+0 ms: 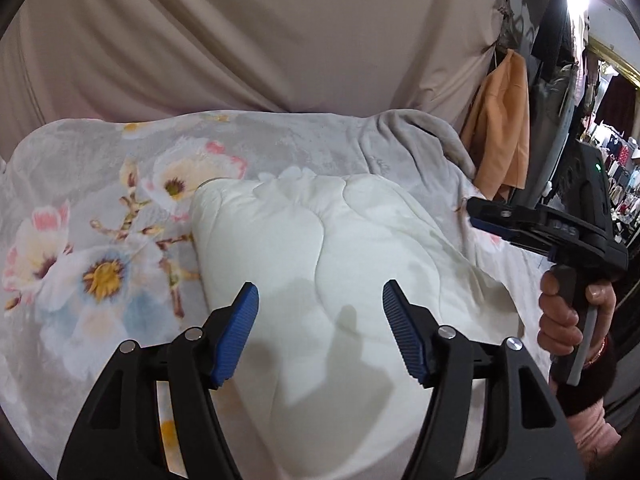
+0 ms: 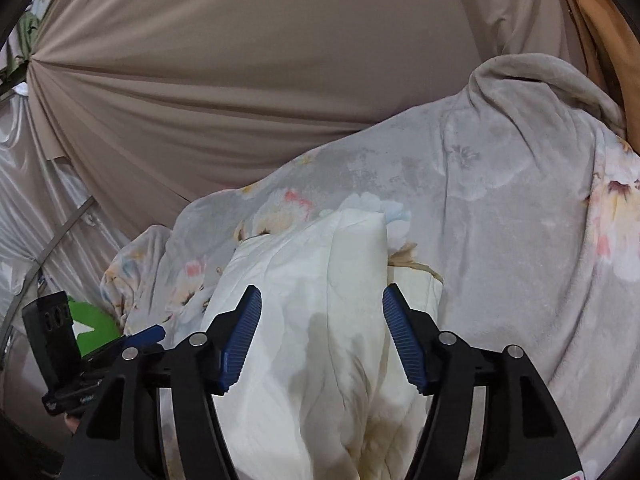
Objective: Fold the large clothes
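A white padded garment (image 1: 328, 272) lies folded into a thick bundle on a grey floral blanket (image 1: 100, 208). It also shows in the right wrist view (image 2: 320, 320). My left gripper (image 1: 320, 332) is open and empty, held just above the bundle's near part. My right gripper (image 2: 322, 336) is open and empty above the bundle's near end. In the left wrist view the right gripper (image 1: 492, 218) shows at the right edge, held by a hand, with its jaws close together. The left gripper (image 2: 140, 338) shows at the lower left of the right wrist view.
A beige draped cloth (image 1: 260, 40) hangs behind the bed. The grey blanket bunches into a ridge (image 2: 540, 92) at the far right. An orange garment (image 1: 500, 128) hangs at the right. Shop racks (image 1: 616, 168) stand beyond it.
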The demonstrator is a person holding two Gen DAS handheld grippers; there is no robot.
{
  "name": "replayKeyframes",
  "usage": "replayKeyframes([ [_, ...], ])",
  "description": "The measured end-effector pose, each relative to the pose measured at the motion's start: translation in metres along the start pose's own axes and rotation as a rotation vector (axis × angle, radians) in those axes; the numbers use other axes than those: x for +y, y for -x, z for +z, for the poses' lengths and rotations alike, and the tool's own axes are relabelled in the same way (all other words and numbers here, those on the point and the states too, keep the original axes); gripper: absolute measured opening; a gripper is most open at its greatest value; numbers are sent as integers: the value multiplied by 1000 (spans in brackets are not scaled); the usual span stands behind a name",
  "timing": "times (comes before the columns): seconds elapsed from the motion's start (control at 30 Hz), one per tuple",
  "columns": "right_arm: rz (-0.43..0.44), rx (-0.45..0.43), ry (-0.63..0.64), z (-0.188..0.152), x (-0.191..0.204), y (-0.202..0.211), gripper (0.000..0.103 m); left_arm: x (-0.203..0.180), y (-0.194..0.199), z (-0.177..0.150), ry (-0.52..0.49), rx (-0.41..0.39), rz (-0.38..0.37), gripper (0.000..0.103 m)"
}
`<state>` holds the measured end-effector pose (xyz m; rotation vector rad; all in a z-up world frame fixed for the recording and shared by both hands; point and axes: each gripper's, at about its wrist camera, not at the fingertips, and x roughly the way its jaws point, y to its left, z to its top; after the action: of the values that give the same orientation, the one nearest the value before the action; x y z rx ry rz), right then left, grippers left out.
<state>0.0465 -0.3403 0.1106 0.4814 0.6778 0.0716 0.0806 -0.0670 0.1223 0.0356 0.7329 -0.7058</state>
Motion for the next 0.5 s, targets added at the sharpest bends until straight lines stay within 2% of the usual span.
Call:
replayKeyframes([
  [0.1,-107,72,1,12,0,-42,63,-12,-20,4,-35,-19,70,63],
  [0.17,-168,137,30,5,-5,-69,48,-13,-33,2,-30,-8,88,63],
  [0.2,-151,152,31,-2,-9,-75,32,-13,-40,-1,-22,10,84,63],
  [0.23,-121,150,22,-11,-14,-77,24,-11,-45,-3,-17,23,81,63],
  [0.27,-116,130,28,-17,-15,-73,19,-11,-49,-6,-23,25,88,63],
  [0.33,-114,44,48,-27,-13,-53,10,-15,-52,-11,-62,12,119,66],
  [0.43,-108,-49,34,-41,-15,-26,8,-19,-56,-17,-79,4,115,72],
  [0.5,-124,-35,15,-48,-23,-29,7,-22,-60,-19,-96,-2,119,73],
])
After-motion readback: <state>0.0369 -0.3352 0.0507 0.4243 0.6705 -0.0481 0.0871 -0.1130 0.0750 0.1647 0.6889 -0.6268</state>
